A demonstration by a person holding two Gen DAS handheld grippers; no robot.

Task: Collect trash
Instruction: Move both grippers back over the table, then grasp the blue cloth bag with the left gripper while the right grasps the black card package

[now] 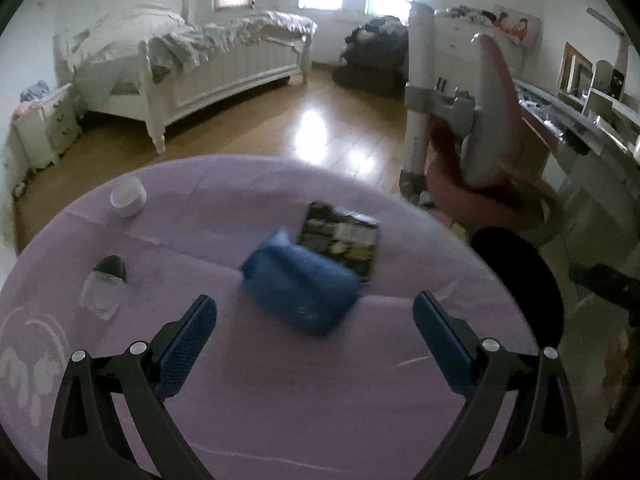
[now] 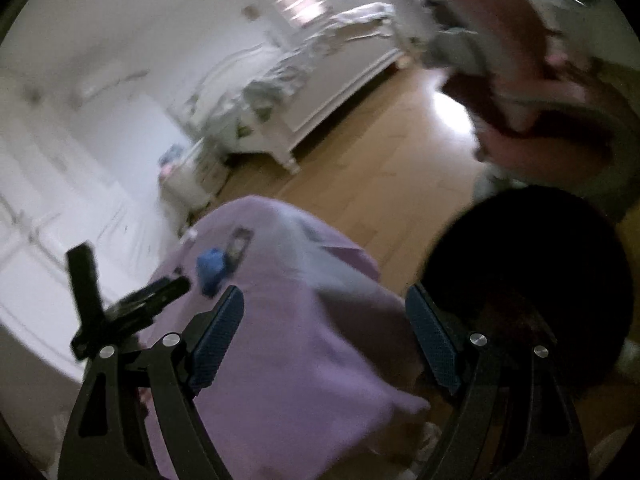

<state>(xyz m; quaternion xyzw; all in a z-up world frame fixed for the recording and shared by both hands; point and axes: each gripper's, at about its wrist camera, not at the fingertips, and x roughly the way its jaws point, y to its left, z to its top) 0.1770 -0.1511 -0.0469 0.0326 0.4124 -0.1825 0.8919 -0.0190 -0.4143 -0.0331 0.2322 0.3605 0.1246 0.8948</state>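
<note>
Left tongs (image 1: pixel 314 320) wide open and empty above crumpled blue wrapper (image 1: pixel 300 286) on lilac-clothed surface (image 1: pixel 280 400), right tongs (image 2: pixel 324 320) open, empty.

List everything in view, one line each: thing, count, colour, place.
table cover: one, lilac, spread over the round table under both grippers
crumpled wrapper: one, blue, middle of the table, overlapping the packet's near edge
flat printed packet: one, dark, just behind the blue wrapper
small cup: one, white, far left of the table
small bottle: one, clear with dark cap, lying at the left edge
trash bin: one, black, on the floor right of the table
bed: one, white, across the wooden floor
nightstand: one, white, left of the bed
left gripper: one, black with blue pads, open, empty, above the table
right gripper: one, black with blue pads, open, empty, over the table's edge
</note>
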